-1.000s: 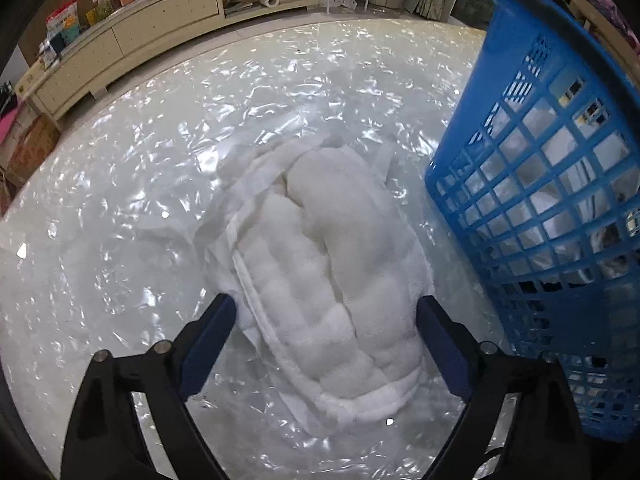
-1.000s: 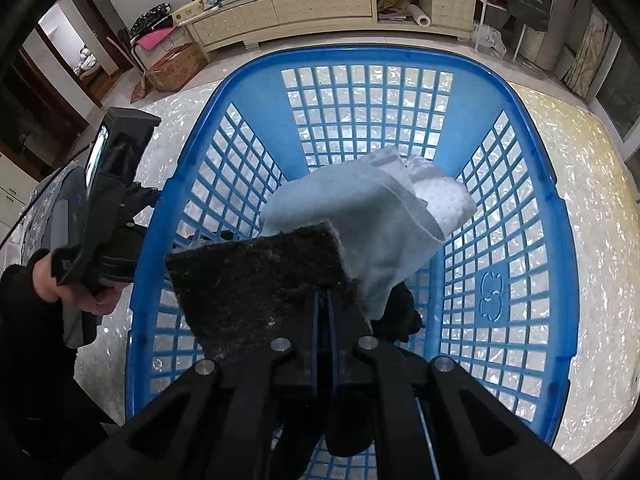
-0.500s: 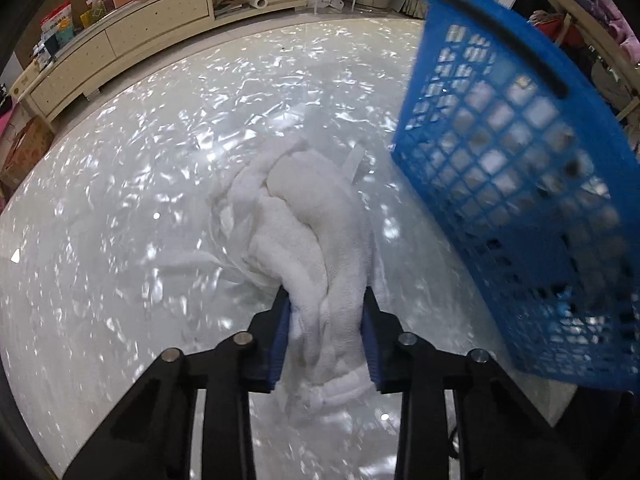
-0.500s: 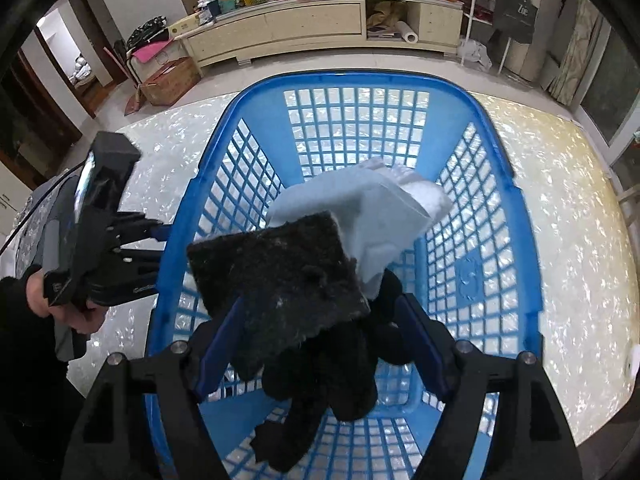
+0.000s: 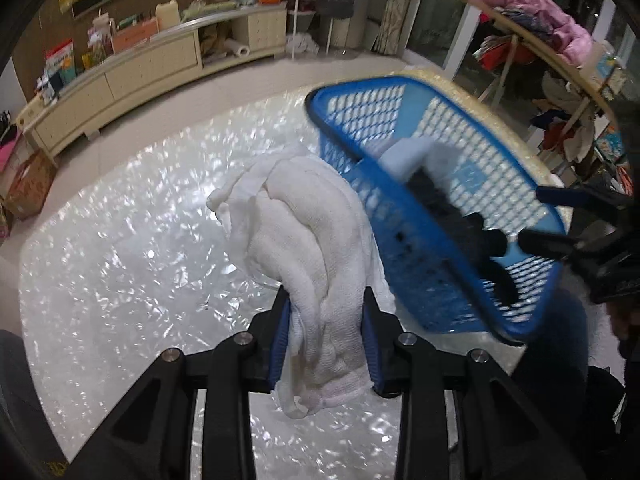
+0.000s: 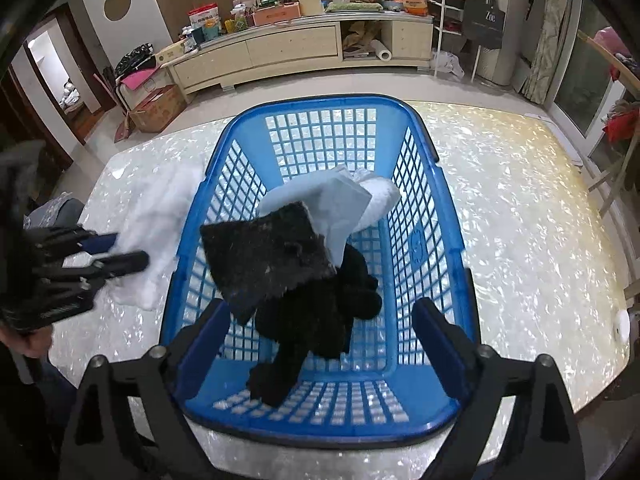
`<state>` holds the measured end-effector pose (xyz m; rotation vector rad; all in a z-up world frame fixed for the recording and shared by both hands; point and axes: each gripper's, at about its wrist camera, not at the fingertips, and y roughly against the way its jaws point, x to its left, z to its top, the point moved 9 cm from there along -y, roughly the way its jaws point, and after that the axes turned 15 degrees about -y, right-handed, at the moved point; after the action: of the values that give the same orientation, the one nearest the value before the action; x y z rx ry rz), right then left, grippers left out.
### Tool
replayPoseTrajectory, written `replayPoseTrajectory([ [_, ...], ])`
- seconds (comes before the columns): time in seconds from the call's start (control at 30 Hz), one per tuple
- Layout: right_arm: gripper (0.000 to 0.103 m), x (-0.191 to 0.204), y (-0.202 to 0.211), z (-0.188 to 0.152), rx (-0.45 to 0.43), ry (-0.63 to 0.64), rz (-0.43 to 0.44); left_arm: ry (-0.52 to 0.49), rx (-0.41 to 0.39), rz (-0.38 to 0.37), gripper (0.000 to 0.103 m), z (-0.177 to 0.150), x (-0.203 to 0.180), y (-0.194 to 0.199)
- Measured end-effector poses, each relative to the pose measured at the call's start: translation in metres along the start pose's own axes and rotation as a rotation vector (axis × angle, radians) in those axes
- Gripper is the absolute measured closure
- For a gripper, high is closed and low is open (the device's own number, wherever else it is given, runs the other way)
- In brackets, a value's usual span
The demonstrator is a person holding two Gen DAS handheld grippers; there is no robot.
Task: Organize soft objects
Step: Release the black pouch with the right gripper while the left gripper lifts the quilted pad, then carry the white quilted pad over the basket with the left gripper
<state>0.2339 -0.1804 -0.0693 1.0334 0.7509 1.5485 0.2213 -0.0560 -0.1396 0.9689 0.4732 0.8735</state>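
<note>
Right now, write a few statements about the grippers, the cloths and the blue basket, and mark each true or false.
1. The left gripper is clamped on a white knitted cloth. True.
2. The blue plastic lattice basket is empty. False: it holds a dark fuzzy cloth, a pale blue folded cloth and a black soft item.
3. The right gripper holds the dark fuzzy cloth. False: its jaws have just been opening, nothing pressed between them.
4. The basket stands on a shiny pearly table. True.
</note>
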Motion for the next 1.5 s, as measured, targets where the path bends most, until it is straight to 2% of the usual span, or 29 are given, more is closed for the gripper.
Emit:
replayPoseTrajectory([
  [0.07, 0.008, -0.003, 0.002, -0.004, -0.002, 0.003, 0.004, -0.011, -0.018, 0.006, 0.073, 0.009, -0.001, 0.011],
  [0.17, 0.000, -0.002, 0.007, -0.007, -0.012, 0.003, 0.004, -0.029, -0.038, 0.008, 0.073, 0.024, -0.011, 0.020],
  [0.43, 0.000, -0.002, 0.027, -0.010, -0.083, -0.004, -0.007, -0.088, -0.091, -0.006, 0.073, 0.049, -0.042, 0.053],
  [0.57, 0.000, -0.006, 0.033, -0.010, -0.122, -0.022, -0.011, -0.123, -0.096, -0.022, 0.073, 0.064, -0.060, 0.050],
  [0.97, 0.000, -0.038, 0.035, -0.006, -0.179, -0.059, -0.053, -0.191, -0.067, -0.063, 0.073, 0.093, -0.099, 0.012],
  [1.17, 0.000, -0.052, 0.025, -0.001, -0.177, -0.090, -0.036, -0.185, -0.035, -0.089, 0.073, 0.098, -0.098, -0.021],
  [1.5, 0.000, -0.066, 0.006, 0.001, -0.140, -0.113, -0.052, -0.185, 0.033, -0.084, 0.073, 0.105, -0.090, -0.076],
])
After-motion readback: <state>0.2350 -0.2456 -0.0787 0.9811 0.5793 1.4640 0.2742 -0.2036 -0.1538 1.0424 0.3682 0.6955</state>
